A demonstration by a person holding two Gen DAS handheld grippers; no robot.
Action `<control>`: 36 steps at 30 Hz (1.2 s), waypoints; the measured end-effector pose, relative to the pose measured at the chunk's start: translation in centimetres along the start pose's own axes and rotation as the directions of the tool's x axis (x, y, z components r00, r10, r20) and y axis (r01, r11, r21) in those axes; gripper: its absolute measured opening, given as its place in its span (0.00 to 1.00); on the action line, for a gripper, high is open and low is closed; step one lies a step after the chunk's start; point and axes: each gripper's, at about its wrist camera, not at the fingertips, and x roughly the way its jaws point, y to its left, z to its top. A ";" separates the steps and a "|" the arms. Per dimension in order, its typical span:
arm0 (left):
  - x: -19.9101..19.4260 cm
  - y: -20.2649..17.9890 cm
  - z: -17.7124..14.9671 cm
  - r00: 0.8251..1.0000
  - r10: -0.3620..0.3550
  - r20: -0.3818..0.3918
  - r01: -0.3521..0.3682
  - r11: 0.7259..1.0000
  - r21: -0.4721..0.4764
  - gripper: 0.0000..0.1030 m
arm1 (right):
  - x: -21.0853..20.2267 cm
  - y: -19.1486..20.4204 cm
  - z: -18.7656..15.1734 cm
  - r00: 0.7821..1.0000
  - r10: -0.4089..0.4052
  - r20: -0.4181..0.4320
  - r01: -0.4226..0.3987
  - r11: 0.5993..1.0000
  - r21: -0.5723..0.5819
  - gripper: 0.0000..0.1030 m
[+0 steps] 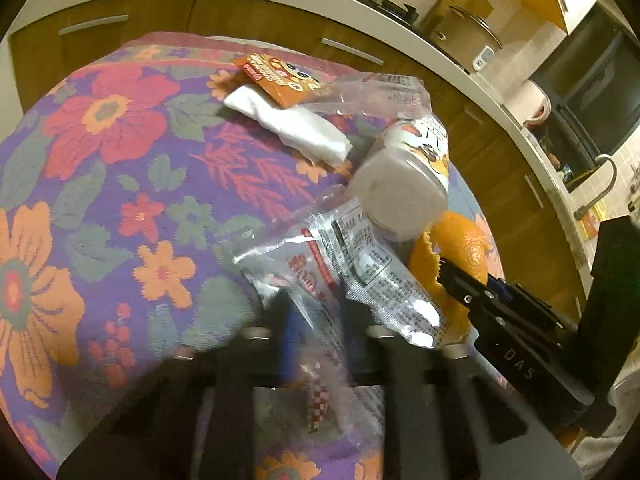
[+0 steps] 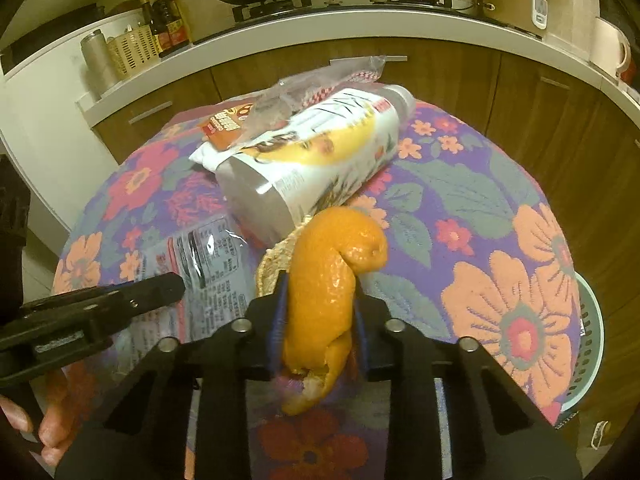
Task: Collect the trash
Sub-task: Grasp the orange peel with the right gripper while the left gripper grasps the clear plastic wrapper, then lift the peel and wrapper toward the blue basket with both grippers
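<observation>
Right wrist view, item one: my right gripper (image 2: 320,320), jaws closed narrow on a strip of orange peel (image 2: 328,288), which curled up between the blue-padded fingers and hung out below them. Item two: a white bottle (image 2: 312,164) with a printed label, lying on its side on the floral tablecloth (image 2: 500,280), just beyond the peel. Item three: a clear plastic wrapper (image 2: 320,84) resting against the far side of the bottle, and beside it an orange snack packet (image 2: 224,124). Item four: a silver printed wrapper (image 2: 208,272) flat on the cloth to the left, with my left gripper (image 2: 132,300) reaching in over it. Item five: a pale green perforated basket (image 2: 588,344) below the table's right edge. Left wrist view, item six: my left gripper (image 1: 316,320), jaws drawn in on the silver printed wrapper (image 1: 340,280), which was pinched between them and spread forward toward the bottle (image 1: 404,184). Item seven: a folded white tissue (image 1: 292,124) farther back on the tablecloth (image 1: 120,200), its far end under the orange snack packet (image 1: 280,76). Item eight: my right gripper (image 1: 464,284) at the right, gripping the orange peel (image 1: 460,248) just beside the bottle's base.
</observation>
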 end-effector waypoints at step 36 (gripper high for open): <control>-7.2 -11.6 4.2 0.963 -0.209 0.172 0.155 0.946 0.284 0.00 | -11.0 -8.3 1.7 0.968 -0.100 0.229 0.086 0.994 0.071 0.16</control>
